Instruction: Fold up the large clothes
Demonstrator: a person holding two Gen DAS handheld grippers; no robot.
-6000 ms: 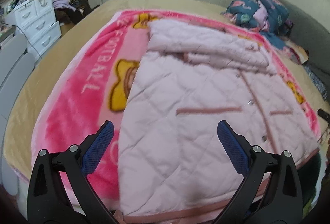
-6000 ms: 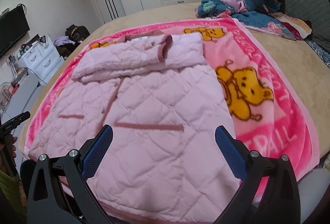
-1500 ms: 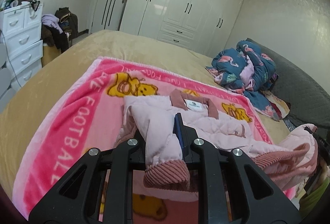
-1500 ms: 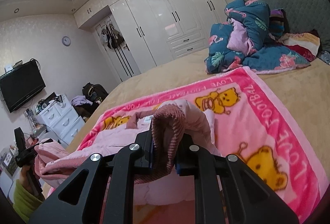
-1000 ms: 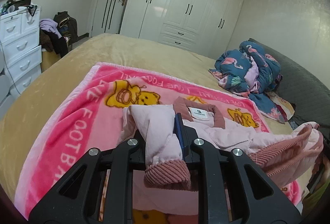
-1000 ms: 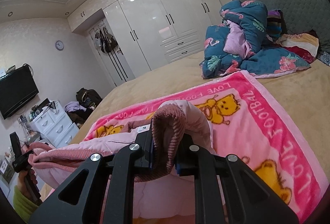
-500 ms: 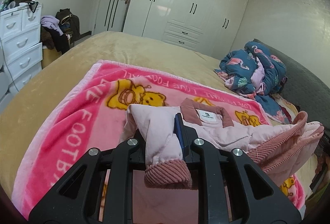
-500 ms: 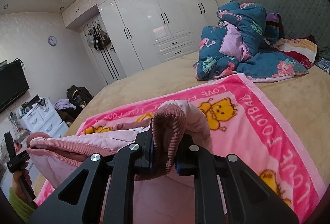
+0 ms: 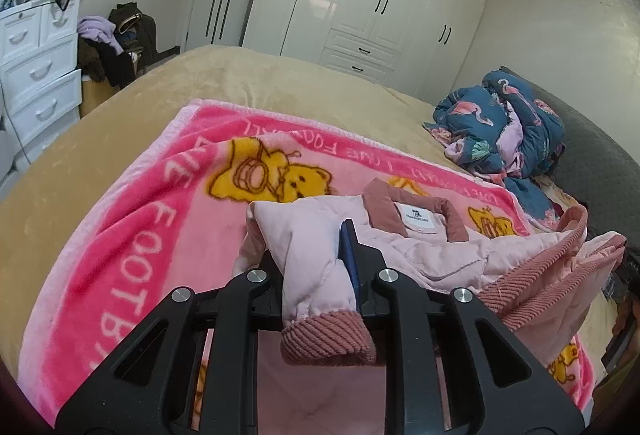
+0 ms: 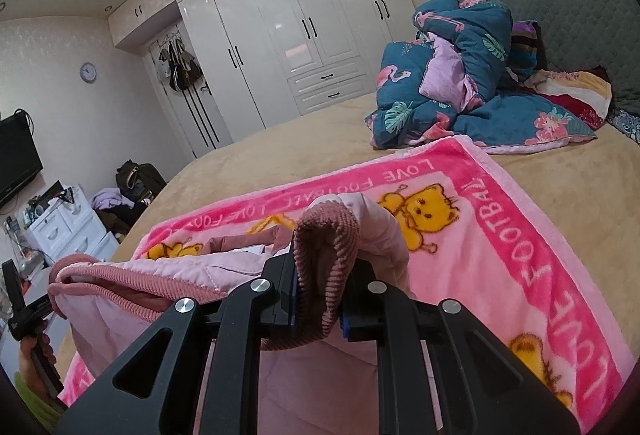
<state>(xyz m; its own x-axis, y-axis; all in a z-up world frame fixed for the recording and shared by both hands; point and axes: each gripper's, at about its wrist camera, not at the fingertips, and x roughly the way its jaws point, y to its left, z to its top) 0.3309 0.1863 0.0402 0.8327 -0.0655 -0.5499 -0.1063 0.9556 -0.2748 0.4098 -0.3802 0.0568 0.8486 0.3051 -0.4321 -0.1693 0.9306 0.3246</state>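
A pale pink quilted jacket (image 9: 432,255) with dusty-rose corduroy trim lies on a pink bear blanket (image 9: 152,203) on the bed. My left gripper (image 9: 320,275) is shut on one bottom hem corner of the jacket and holds it up above the blanket. My right gripper (image 10: 320,291) is shut on the other hem corner of the jacket (image 10: 168,275). The hem hangs stretched between the two grippers. The collar with its white label (image 9: 416,215) lies flat just beyond the lifted hem.
A heap of blue flamingo bedding (image 9: 508,127) lies at the far right of the bed (image 9: 280,83), against a grey headboard (image 10: 580,3). White wardrobes (image 10: 304,35) stand behind. White drawers (image 9: 36,67) and piled clothes (image 9: 116,43) stand left of the bed.
Both grippers closed on the jacket's bottom hem corners, lifted them, and have been carrying the hem forward toward the collar. In the last second they moved slightly further forward.
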